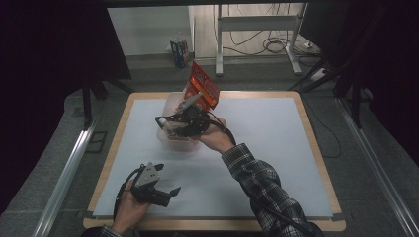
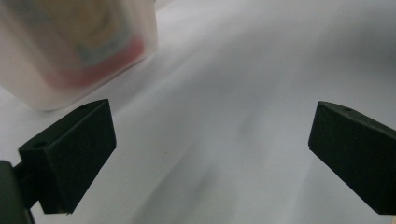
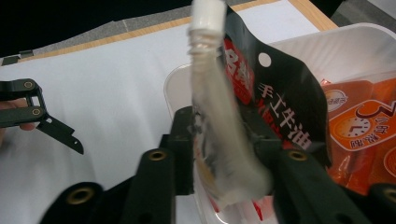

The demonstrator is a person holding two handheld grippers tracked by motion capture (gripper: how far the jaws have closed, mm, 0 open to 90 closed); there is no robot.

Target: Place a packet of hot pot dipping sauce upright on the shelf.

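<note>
The work here looks like putting snack packs into a clear plastic box [image 1: 170, 134] that sits on the white table [image 1: 276, 148], toward the far side.

The right gripper [image 3: 224, 154] is over the box. Between its two black jaws is a soft clear pouch with a white cap [image 3: 219, 121], and a dark pack with red and white writing [image 3: 275, 102] is right behind it. The jaws sit close on both sides of the pouch, but they are not pressed together. I think the squeeze may be getting loose, yet I cannot tell for sure if the pads are pressing on it. The bottom of the pouch is down inside the box. Its top sticks up high over the rim, tilted. In the high view a red pack [image 1: 201, 86] stands up over the box too.

An orange pack [image 3: 359, 135] is already lying in the box, next to the one going in.

The left gripper [image 1: 157, 190] is near the front edge of the table, well away from the box. Its jaws are spread wide and nothing is between them. It just rests in the person's hand.

So part of the job is done: one pack is in. What is left, I think, is to let go of the pouch and the dark pack so they drop all the way in.
</note>
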